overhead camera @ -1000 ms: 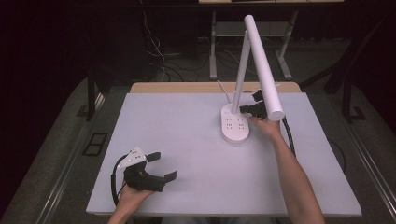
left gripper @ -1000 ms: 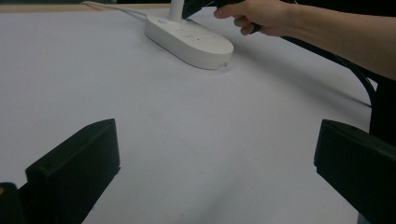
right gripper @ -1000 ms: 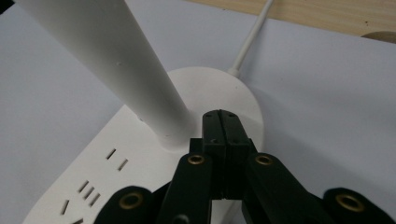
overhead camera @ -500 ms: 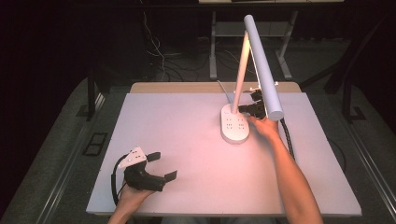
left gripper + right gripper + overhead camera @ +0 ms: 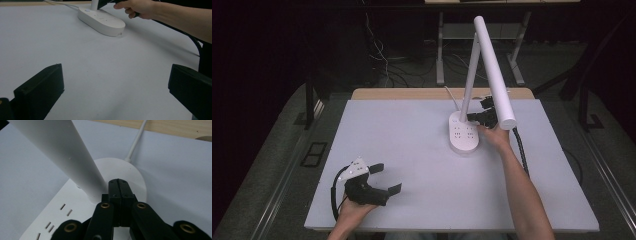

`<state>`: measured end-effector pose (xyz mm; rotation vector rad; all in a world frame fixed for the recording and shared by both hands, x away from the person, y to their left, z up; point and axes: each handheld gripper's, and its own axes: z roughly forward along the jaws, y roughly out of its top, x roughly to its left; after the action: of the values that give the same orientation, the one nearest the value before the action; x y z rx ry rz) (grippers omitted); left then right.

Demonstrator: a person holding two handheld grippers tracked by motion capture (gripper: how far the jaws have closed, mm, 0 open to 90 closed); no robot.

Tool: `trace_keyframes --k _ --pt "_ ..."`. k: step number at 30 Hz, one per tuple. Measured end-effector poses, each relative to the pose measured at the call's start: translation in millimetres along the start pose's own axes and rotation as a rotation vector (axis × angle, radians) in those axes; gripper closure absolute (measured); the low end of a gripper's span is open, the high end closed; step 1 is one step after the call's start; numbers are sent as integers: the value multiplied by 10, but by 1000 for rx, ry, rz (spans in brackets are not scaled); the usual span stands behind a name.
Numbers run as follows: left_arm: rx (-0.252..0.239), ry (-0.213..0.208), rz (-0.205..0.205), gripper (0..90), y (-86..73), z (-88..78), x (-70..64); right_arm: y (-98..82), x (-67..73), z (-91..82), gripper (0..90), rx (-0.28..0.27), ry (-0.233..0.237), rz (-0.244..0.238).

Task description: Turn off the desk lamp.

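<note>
Right claw (image 5: 118,182) pressed together at lamp base (image 5: 75,215) | left claw (image 5: 384,178) apart | lamp (image 5: 477,85) white, slotted base

White table (image 5: 412,150), floor cables (image 5: 387,65) behind

Between the earlier pictures and now, almost nothing differs: the right gripper (image 5: 476,118) (jaws pressed together) sits a touch closer against the foot of the desk lamp (image 5: 463,131), its tips at the stem's base.
</note>
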<state>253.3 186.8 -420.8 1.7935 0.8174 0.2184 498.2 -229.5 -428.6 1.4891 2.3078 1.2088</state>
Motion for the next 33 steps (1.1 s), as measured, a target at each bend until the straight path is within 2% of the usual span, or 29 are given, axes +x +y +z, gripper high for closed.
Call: trace_keyframes --k 9,13,17,21,24,33 --pt "-3 2 -7 0 2 2 21 19 12 -25 900 5 -11 1" --pt "-2 2 -4 0 2 4 13 7 -3 -41 900 13 8 11" --pt "-1 1 -1 0 3 -2 9 6 7 -31 900 10 7 13" --pt "-3 1 -2 0 -1 -7 4 -31 -16 -27 900 -17 20 46" --pt "-3 1 -2 0 -2 -8 4 -45 -24 -25 900 -19 20 37" --pt "-3 3 -3 0 1 -6 9 -80 -37 -38 900 -43 32 59"
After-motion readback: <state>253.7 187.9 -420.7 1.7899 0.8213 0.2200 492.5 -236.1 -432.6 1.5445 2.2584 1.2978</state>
